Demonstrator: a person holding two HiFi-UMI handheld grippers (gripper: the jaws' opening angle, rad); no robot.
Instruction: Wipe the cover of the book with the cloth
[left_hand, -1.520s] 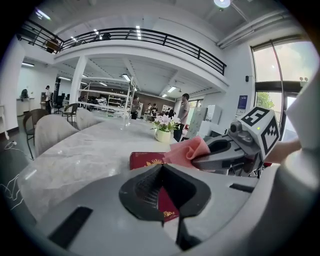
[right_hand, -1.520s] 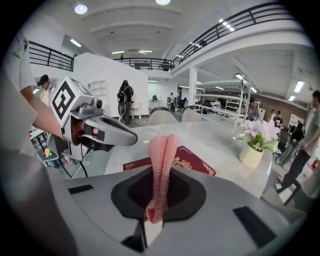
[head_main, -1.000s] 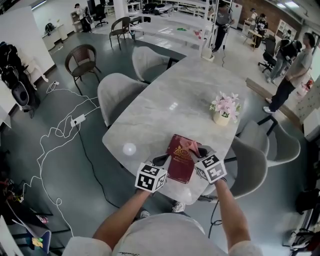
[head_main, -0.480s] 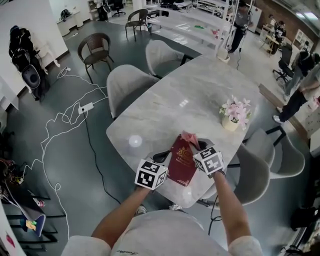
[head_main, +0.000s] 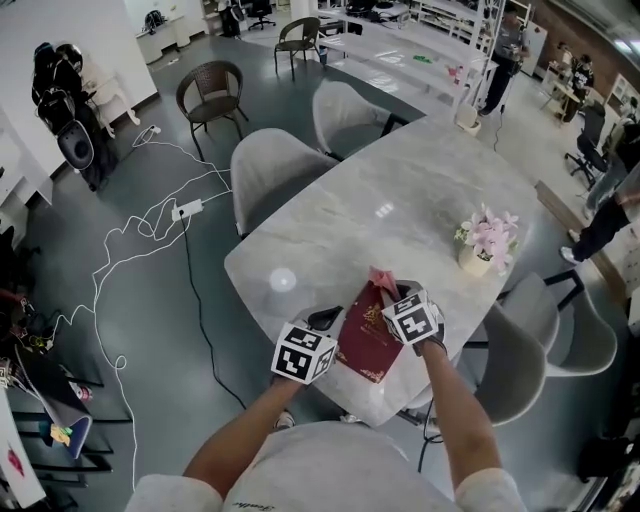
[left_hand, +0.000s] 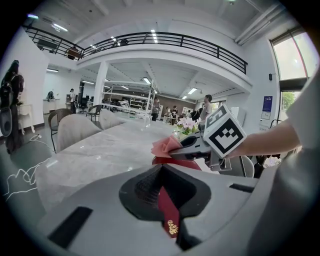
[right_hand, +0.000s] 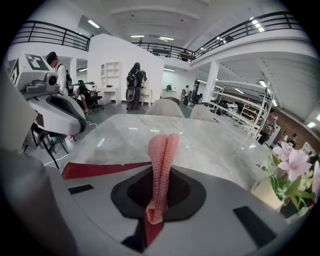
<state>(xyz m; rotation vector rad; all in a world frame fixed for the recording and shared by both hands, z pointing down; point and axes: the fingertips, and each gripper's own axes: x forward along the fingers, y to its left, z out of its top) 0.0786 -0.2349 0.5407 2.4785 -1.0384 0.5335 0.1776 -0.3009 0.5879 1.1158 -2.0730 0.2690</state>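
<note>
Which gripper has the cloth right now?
The right gripper: it pinches the pink cloth, while the left gripper clamps the red book.

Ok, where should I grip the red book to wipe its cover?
Take the thin left edge of the book, coming in from the left, as the left hand-held gripper has it. The book is broad and thin with its cover facing up, so only an edge fits the jaws, leaving the cover free for the cloth in the right hand-held gripper.
</note>
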